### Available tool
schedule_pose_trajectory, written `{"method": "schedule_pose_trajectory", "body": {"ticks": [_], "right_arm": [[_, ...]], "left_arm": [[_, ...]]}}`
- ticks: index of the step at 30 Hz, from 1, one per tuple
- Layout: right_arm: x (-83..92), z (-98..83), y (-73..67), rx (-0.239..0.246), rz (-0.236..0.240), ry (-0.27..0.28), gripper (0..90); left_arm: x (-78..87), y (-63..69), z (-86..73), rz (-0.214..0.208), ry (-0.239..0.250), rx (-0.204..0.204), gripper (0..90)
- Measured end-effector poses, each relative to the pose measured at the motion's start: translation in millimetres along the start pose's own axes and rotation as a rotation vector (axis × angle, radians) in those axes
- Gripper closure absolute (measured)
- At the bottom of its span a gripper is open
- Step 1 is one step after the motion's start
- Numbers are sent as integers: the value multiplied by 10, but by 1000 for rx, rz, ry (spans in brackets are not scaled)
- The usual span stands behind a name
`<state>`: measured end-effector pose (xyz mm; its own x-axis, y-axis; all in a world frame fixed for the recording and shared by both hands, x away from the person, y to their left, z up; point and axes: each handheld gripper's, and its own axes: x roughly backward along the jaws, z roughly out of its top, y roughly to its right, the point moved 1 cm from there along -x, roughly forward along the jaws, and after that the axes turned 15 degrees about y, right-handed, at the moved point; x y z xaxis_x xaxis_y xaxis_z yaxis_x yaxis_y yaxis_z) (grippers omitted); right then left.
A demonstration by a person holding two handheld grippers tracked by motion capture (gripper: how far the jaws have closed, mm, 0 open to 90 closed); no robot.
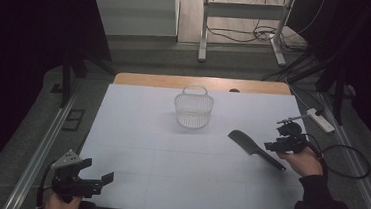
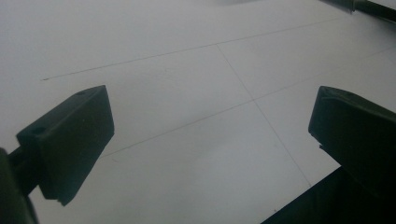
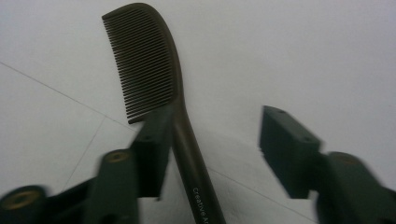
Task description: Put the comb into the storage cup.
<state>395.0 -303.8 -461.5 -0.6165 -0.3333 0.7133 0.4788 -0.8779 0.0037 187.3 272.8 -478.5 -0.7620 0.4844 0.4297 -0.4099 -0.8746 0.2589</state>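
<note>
Right jaws: the right gripper (image 3: 212, 140) stands partly open around the comb (image 3: 154, 79); its handle lies between the jaws, against the one on the left of the right gripper view, with a clear gap to the other, so nothing is clamped yet.
Left jaws: the left gripper (image 2: 210, 135) is spread wide with nothing between the jaws, hanging over bare surface (image 2: 187, 70) at the near left corner.
Comb, place: it lies flat on the white surface right of centre, toothed head toward the middle, handle running to the near right where the right hand (image 1: 305, 161) sits.
Comb, handling: it looks like thin, stiff plastic, light and probably slick; the fine teeth may bend or snag, so I judge the plain handle just behind the teeth the best place to grip, squeezed across its narrow width.
Risk: lying so low, it could skid or pivot as the jaws close.
Basket: a small clear basket (image 1: 194, 107) stands upright toward the far middle, well apart from the comb.
Right gripper view: gives the tooth rows and pale lettering on the handle.
High view: gives the whole layout, with the basket, both hands and the wooden far edge (image 1: 200, 83).
</note>
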Motion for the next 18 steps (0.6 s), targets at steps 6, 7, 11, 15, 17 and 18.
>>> {"method": "schedule_pose_trajectory", "body": {"ticks": [6,7,11,15,17,18], "right_arm": [[-31,33,41,21,38,-25,844],[-37,35,48,19,49,-26,891],[-53,30,71,29,43,-31,894],[-70,8,84,49,29,-28,894],[-85,-6,91,50,28,-28,894],[-94,-17,96,49,26,-24,894]], "left_arm": [[0,-3,0,-2,1,3,7],[1,-3,0,-2,1,3,7],[1,-3,-1,-2,1,3,8],[2,-4,-1,-3,1,3,8],[3,-4,-1,-3,2,3,8],[3,-4,-1,-3,2,4,8]]}}
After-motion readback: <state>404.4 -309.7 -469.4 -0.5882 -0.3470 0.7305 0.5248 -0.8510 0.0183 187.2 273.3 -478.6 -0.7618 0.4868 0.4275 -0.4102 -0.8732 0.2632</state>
